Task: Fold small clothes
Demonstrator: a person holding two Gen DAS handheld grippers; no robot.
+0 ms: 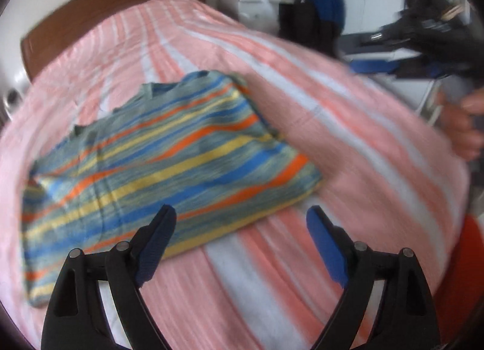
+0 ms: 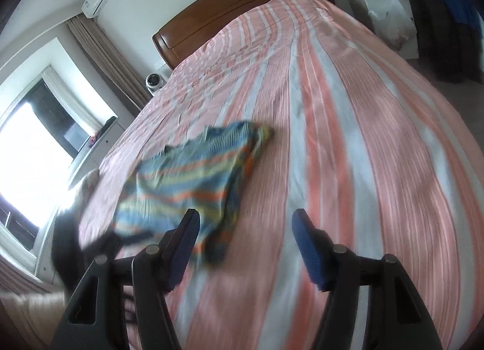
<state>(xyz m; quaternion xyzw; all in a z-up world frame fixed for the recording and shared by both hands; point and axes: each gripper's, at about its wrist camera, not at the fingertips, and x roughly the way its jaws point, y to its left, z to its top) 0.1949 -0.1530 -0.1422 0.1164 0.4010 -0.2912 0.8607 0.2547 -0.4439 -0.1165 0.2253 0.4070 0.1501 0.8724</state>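
the striped shirt point(image 1: 157, 150) lies partly folded on the pink striped bedspread point(image 1: 348, 126), near its left side. the left gripper point(image 1: 242, 223) hovers at the shirt's near edge, jaws spread wide, pinching nothing. the right gripper point(image 2: 245, 229) is also spread and empty. through the blur, the next fold probably wants both near corners caught evenly. open bedspread lies right and far.
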